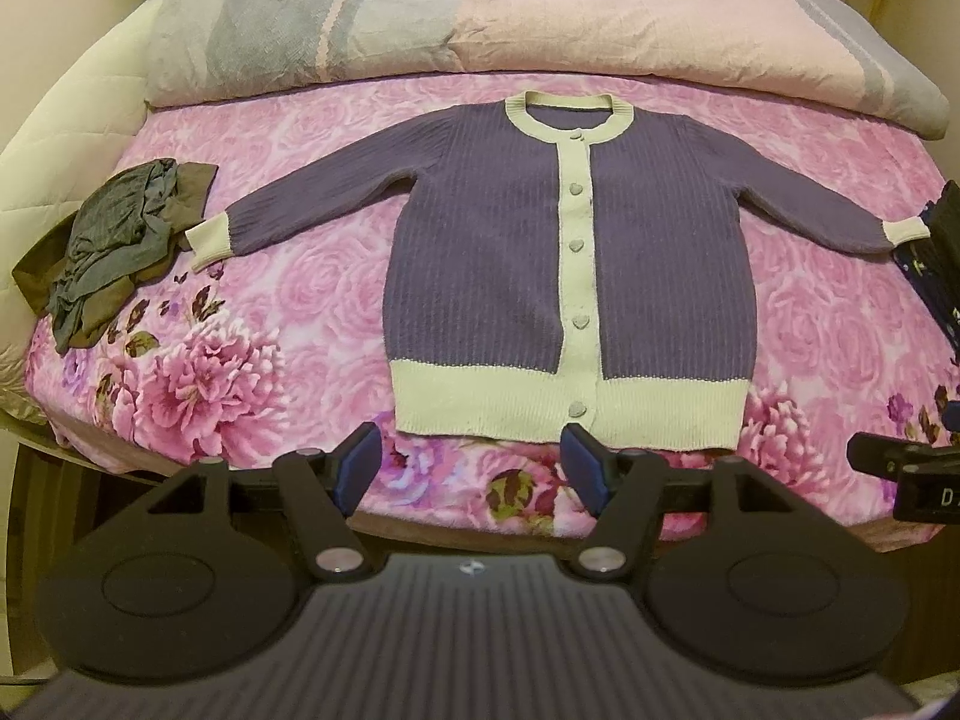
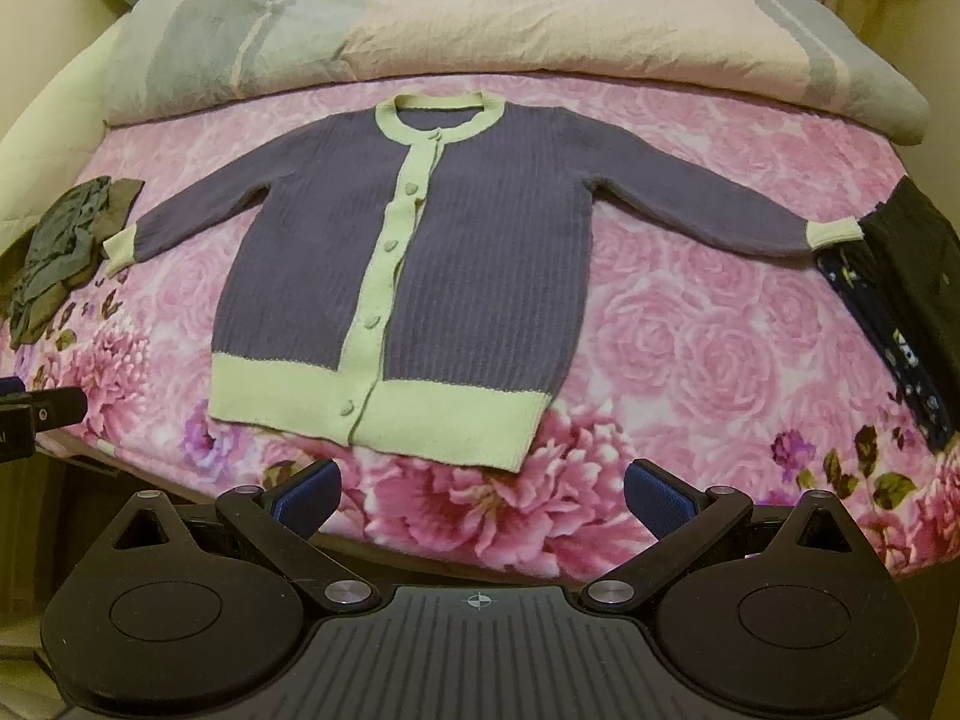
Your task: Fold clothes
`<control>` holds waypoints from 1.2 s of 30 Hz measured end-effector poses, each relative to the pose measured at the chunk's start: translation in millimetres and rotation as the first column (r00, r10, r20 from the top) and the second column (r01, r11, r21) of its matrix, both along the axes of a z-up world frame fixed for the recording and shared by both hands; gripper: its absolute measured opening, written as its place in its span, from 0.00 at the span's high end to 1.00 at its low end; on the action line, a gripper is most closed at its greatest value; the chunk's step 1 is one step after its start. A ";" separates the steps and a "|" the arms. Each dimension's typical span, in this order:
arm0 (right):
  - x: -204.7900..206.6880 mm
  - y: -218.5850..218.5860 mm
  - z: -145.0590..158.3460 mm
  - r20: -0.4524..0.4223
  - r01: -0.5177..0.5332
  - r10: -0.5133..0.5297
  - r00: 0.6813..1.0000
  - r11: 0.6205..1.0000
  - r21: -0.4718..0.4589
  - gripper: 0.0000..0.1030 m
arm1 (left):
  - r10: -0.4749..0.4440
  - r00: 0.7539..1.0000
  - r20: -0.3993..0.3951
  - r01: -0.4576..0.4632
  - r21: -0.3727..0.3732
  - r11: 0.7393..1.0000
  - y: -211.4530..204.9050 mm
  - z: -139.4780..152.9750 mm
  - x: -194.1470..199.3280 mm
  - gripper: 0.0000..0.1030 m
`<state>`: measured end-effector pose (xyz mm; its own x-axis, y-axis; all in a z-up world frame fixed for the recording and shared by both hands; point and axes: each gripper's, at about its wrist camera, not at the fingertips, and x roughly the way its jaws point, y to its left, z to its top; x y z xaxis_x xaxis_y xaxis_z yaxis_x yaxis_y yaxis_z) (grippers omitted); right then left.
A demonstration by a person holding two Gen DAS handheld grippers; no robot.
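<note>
A purple ribbed cardigan [image 1: 492, 252] [image 2: 492, 252] with cream collar, button band, cuffs and hem lies flat and buttoned on the pink floral bedspread, both sleeves spread out sideways. My left gripper [image 1: 471, 468] hovers open just in front of the cream hem, nothing between its blue pads. My right gripper [image 2: 483, 501] is also open and empty, near the bed's front edge below the hem's right corner. Part of the right gripper's body [image 1: 900, 468] shows at the right edge of the left wrist view; the left gripper's body [image 2: 36, 414] shows at the left edge of the right wrist view.
A crumpled grey and olive garment [image 1: 114, 240] [image 2: 54, 252] lies by the left cuff. Dark folded clothes [image 1: 942, 264] [image 2: 900, 306] sit by the right cuff. A rolled pink and grey quilt [image 1: 480, 18] [image 2: 480, 24] fills the back of the bed.
</note>
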<state>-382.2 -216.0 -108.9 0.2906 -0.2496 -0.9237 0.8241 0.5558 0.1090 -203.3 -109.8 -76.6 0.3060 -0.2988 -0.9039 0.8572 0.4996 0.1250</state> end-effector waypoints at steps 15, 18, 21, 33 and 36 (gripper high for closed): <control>22.5 -66.7 -15.9 0.128 0.181 -0.188 0.974 0.981 0.065 0.00 | 0.218 0.960 -0.174 -0.233 -0.069 0.970 -6.3 -38.6 114.9 0.39; 23.4 -93.4 -13.1 0.243 0.290 -0.309 0.920 0.951 0.108 0.00 | 0.288 0.929 -0.233 -0.318 -0.103 0.942 -15.2 -53.7 164.1 0.39; 31.0 -122.2 -18.1 0.274 0.374 -0.411 0.869 0.910 0.178 0.00 | 0.343 0.890 -0.300 -0.397 -0.141 0.907 -32.5 -71.7 214.7 0.39; 58.1 -204.0 -101.0 0.173 0.598 -0.654 0.736 0.749 0.286 0.00 | 0.620 0.576 -0.532 -0.791 -0.170 0.588 -43.0 -223.3 413.0 0.44; 65.9 -208.6 -122.8 0.126 0.611 -0.656 0.744 0.745 0.268 0.00 | 0.677 0.430 -0.597 -0.888 -0.147 0.435 -23.6 -263.8 451.9 0.51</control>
<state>-316.2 -424.6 -231.6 0.3126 -0.2635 -0.9126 0.9237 -0.1396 0.3567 248.6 -133.4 -340.5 0.2523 -0.4595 -0.8516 -0.0550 0.8719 -0.4867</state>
